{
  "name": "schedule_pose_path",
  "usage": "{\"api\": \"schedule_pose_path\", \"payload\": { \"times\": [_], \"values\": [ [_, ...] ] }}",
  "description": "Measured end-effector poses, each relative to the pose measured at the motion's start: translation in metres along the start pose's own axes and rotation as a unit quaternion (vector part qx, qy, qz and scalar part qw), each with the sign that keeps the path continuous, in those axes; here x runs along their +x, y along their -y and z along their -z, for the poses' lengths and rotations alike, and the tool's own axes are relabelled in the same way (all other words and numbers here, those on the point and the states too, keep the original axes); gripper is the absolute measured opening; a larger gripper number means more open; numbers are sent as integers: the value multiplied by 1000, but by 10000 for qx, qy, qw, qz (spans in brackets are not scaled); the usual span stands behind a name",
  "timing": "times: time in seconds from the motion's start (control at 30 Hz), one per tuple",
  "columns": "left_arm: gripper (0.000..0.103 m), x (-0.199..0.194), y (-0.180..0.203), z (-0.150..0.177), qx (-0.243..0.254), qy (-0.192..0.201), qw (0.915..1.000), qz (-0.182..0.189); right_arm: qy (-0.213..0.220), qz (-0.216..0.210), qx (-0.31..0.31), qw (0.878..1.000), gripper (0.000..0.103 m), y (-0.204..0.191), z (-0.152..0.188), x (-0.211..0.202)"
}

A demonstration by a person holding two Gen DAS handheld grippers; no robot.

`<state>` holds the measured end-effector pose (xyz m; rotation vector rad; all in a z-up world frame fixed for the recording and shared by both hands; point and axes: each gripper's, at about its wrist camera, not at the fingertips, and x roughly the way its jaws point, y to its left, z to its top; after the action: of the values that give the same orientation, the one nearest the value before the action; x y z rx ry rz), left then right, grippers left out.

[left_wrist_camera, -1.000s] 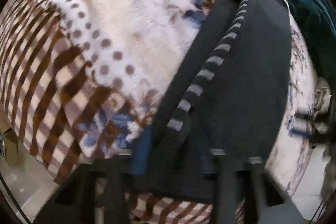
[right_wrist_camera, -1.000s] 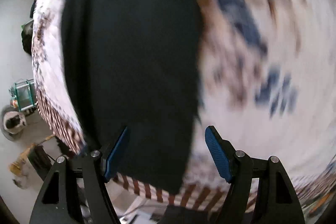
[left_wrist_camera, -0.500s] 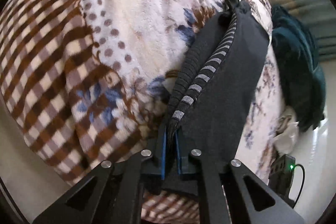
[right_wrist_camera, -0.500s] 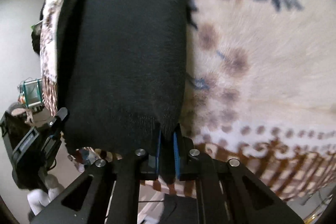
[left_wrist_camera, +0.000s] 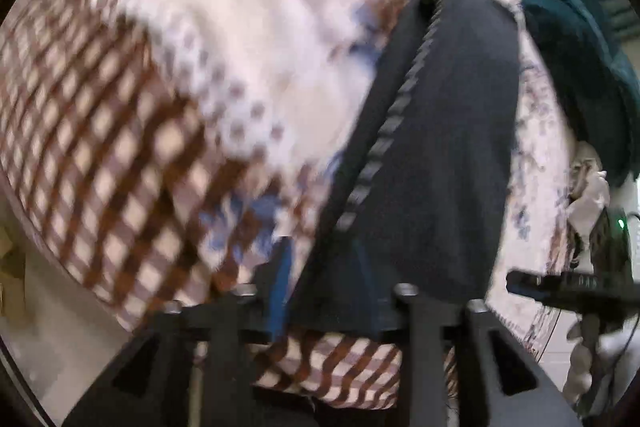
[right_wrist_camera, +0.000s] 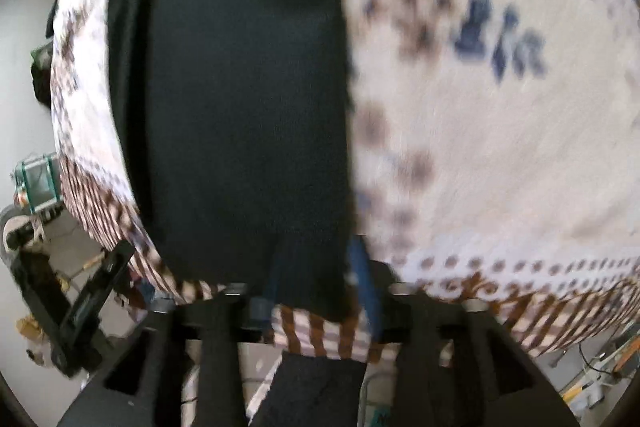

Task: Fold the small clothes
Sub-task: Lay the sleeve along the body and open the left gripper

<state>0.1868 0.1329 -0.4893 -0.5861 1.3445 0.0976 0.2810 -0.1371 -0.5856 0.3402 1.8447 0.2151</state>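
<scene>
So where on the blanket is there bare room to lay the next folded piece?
Free: the wide white floral stretch of blanket left of the dark garment, bordered below by its brown checked band. Crowded: the far right edge, where a teal cloth piles up, and the near edge, where both claws sit.

Plush blanket (left_wrist_camera: 248,39), white w/ blue-brown flowers, brown check border at 8 o'clock. Teal cloth heap (left_wrist_camera: 576,67) at 2 o'clock. Crumpled white thing (left_wrist_camera: 592,195) at 3, poss. tissue. Green-framed cart (right_wrist_camera: 38,183) on floor, 9 o'clock.
</scene>
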Motion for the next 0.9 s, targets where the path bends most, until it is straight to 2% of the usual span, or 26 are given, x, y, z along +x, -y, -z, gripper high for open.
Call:
{"api": "schedule_pose_path", "payload": {
  "times": [0.07, 0.17, 0.27, 0.4, 0.43, 0.47, 0.5, 0.6, 0.7, 0.8, 0.9],
  "values": [
    [61, -13, 10, -19, 24, 278, 9994, 193, 178, -36, 14, 9998, 51, -9, -21, -19],
    [61, -4, 27, -60, 21, 448, 9969, 650, 386, -20, 74, 9992, 51, -18, -49, -26],
    [61, 22, 55, -113, 239, 592, 9946, 821, 715, 105, 231, 9971, 51, -24, -87, -31],
    [59, 72, 86, -173, 682, 370, 9928, 912, 991, 172, 473, 9938, 51, -20, -124, -23],
    [50, 85, 93, -186, 822, 295, 9915, 963, 1005, 176, 551, 9933, 51, -18, -130, -20],
    [35, 93, 96, -194, 872, 267, 9908, 1002, 1022, 121, 688, 9923, 51, -14, -136, -16],
    [5, 101, 98, -200, 956, 202, 9906, 957, 1033, 58, 764, 9917, 51, -11, -139, -15],
    [5, 106, 82, -207, 1176, 163, 9905, 691, 1052, -98, 1023, 9891, 51, 4, -146, -17],
    [4, 109, 46, -219, 856, -3, 9951, 502, 1053, -46, 1072, 9886, 51, 12, -150, -23],
    [4, 101, 29, -232, 722, -100, 9956, 586, 1024, -168, 1171, 9877, 51, 20, -156, -31],
    [10, 86, 35, -246, 599, -40, 9929, 1027, 1090, -412, 1325, 9843, 51, 35, -167, -51]
  ]
}}
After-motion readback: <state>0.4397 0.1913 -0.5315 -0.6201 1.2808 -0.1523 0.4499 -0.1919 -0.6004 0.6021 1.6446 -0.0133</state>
